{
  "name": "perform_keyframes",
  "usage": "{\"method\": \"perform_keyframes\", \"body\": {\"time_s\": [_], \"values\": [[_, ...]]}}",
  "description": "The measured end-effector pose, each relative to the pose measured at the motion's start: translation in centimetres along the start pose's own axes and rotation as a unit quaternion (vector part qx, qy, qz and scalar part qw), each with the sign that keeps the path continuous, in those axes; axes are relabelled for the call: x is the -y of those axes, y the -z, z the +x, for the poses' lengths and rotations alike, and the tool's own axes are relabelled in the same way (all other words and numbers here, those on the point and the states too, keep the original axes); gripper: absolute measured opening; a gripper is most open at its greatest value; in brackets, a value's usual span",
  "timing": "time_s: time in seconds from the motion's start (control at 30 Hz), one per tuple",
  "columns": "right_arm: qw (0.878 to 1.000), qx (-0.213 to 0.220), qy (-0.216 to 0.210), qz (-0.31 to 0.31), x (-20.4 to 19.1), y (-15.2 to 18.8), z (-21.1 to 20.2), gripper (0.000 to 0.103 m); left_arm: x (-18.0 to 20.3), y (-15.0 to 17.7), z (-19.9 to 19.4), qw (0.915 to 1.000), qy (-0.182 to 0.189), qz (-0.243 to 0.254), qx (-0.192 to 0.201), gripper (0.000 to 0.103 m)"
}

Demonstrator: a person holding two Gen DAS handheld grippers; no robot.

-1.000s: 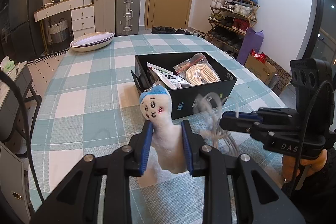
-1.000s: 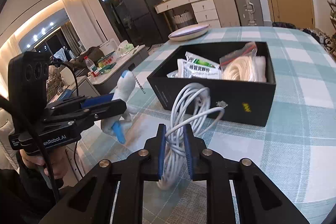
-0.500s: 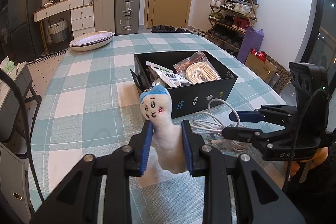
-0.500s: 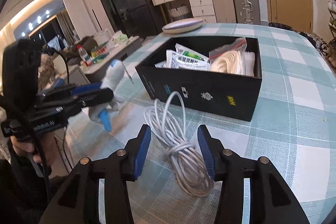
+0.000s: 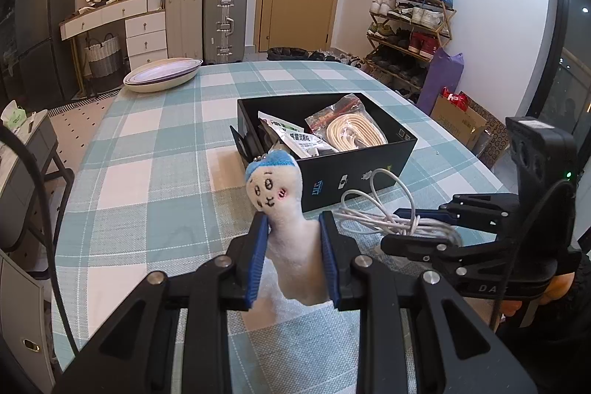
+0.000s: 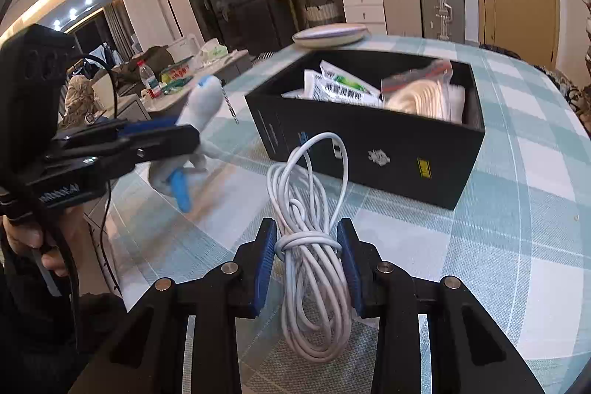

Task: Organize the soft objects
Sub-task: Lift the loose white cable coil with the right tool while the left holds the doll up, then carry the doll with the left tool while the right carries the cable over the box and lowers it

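Observation:
A white plush doll (image 5: 275, 187) with a blue cap stands upright, and my left gripper (image 5: 291, 220) is shut on its body. In the right wrist view, the doll (image 6: 203, 98) sticks up from the left gripper (image 6: 194, 139) at the left. A coiled white cable (image 6: 314, 194) lies on the checked tablecloth in front of the black box (image 6: 369, 150). My right gripper (image 6: 306, 239) is closing on the cable's knotted middle, and both blue pads touch the bundle. From the left wrist camera, the right gripper (image 5: 391, 226) holds the cable (image 5: 373, 216) at the right, near the box (image 5: 354, 172).
The open box holds packets (image 5: 295, 135) and a bagged beige cord (image 5: 351, 132). A shallow white dish (image 5: 162, 76) sits at the table's far end. Suitcases, drawers and a shoe rack line the walls. A person's hand (image 6: 33, 239) grips the left tool.
The right gripper held the cable raised, then opened and dropped it onto the table, and now closes on the bundle again. The left gripper and doll stayed still.

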State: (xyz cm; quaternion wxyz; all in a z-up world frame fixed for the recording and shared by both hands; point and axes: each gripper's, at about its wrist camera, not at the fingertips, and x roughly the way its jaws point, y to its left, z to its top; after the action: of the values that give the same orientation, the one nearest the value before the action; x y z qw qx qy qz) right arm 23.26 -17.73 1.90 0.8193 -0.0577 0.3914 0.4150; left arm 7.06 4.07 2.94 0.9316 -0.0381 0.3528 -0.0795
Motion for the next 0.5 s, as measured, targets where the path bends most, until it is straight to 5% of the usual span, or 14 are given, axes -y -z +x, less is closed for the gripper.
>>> {"method": "perform_keyframes", "body": {"time_s": [0.5], "values": [[0.997, 0.074, 0.001, 0.01, 0.8, -2.5, -5.1, 0.031, 0.4, -1.8, 0.2, 0.9999, 0.002, 0.004, 0.012, 0.026]]}}
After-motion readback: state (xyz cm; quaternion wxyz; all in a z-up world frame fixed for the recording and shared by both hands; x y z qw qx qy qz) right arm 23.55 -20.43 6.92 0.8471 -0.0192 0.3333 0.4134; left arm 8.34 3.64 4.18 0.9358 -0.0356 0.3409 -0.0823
